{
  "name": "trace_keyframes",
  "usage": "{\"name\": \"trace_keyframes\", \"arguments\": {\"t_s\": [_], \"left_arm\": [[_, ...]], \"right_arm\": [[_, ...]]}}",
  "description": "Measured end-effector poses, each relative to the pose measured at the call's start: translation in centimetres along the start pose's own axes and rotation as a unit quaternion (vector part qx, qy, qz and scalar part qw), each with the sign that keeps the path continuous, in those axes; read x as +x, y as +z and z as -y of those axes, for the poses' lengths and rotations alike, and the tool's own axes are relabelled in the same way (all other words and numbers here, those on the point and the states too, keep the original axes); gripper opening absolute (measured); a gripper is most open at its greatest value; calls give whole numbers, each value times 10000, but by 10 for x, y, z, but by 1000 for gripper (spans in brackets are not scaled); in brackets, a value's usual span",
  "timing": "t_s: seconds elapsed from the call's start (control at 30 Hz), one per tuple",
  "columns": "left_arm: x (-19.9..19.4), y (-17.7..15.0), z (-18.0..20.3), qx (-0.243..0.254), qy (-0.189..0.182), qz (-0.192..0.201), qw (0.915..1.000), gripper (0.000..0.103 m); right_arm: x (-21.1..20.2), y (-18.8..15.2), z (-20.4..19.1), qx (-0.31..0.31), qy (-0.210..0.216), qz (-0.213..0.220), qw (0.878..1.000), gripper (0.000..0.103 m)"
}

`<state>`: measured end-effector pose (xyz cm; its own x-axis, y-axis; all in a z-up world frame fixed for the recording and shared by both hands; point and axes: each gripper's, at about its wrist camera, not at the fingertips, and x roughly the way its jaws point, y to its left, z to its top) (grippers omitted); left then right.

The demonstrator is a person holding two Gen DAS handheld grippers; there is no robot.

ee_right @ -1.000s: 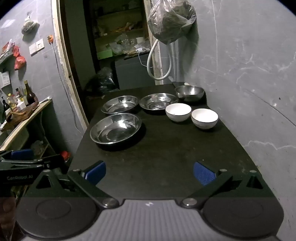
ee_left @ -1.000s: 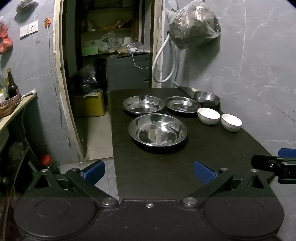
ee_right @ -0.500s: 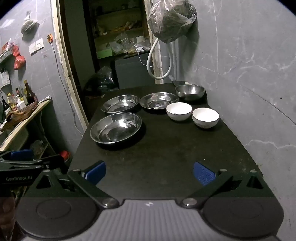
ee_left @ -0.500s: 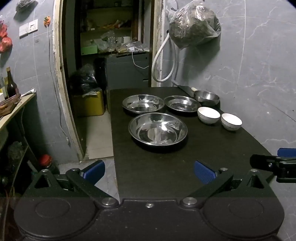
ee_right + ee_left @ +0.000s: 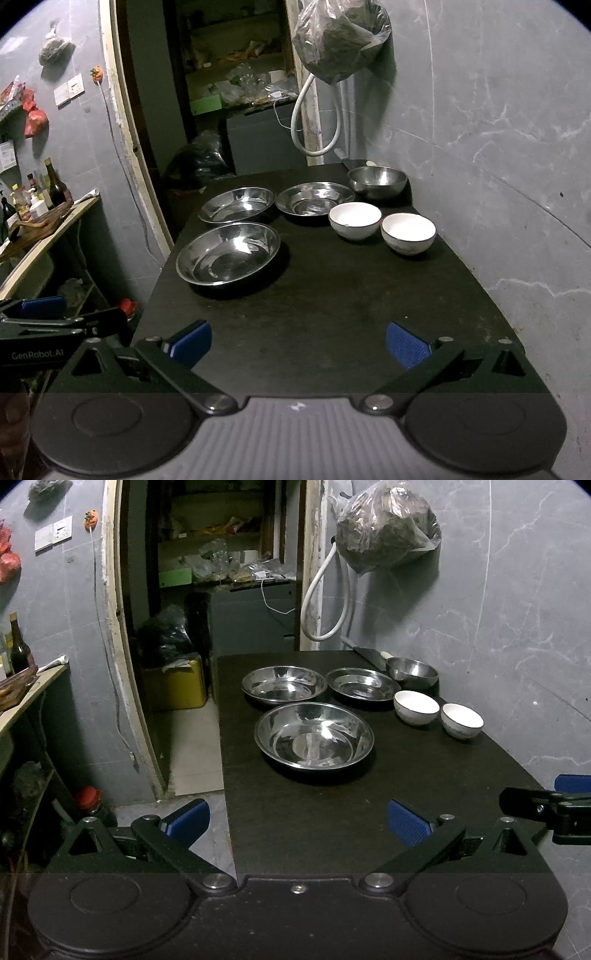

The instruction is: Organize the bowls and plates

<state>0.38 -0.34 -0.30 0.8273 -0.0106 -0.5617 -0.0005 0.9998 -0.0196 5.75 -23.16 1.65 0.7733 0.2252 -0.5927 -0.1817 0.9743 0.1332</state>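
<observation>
Honestly not much has changed in the last second; both views drifted a hair, nothing on the counter (image 5: pixel 332 302) got touched, so the sorting hasn't really started yet.

Going left to right in the right wrist view: the left tool (image 5: pixel 62 321) pokes in at the left edge, off the side of the counter, and from its own camera its blue pads sit wide apart with nothing between them; next is the big steel plate (image 5: pixel 228 253) nearest us on the left half, with a second steel plate (image 5: pixel 237 204) just behind it; beside that one, a third steel plate (image 5: pixel 314 198), pretty much rim to rim with it; then the steel bowl (image 5: pixel 377 181) in the far right corner, something knife-like behind it but I can't tell for sure; in front of it two white ceramic bowls, the left white bowl (image 5: pixel 354 220) and the right white bowl (image 5: pixel 408 233), sitting just beside each other.

The right tool (image 5: pixel 298 344) hangs over the near end of the counter, well short of everything, pads spread wide, holding nothing.

My guess is that plates get nested and bowls get stacked; neither tool has committed to a target.
</observation>
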Motion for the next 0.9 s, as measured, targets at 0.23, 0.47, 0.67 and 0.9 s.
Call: {"name": "trace_keyframes", "arguments": {"t_s": [0.23,0.47,0.67,0.9], "left_arm": [[1,0,1,-3,8,-13,10000,102],[12,-4,-2,-29,2,-49,10000,102],[11,-2,-5,-75,8,-56,10000,102],[12,-2,-5,-69,-3,-60,10000,102]], "right_arm": [[1,1,-1,9,-14,-12,10000,103],[4,2,-4,-27,-7,-24,10000,103],[4,4,-5,-63,1,-38,10000,103],[4,4,-6,-67,-12,-37,10000,103]]}}
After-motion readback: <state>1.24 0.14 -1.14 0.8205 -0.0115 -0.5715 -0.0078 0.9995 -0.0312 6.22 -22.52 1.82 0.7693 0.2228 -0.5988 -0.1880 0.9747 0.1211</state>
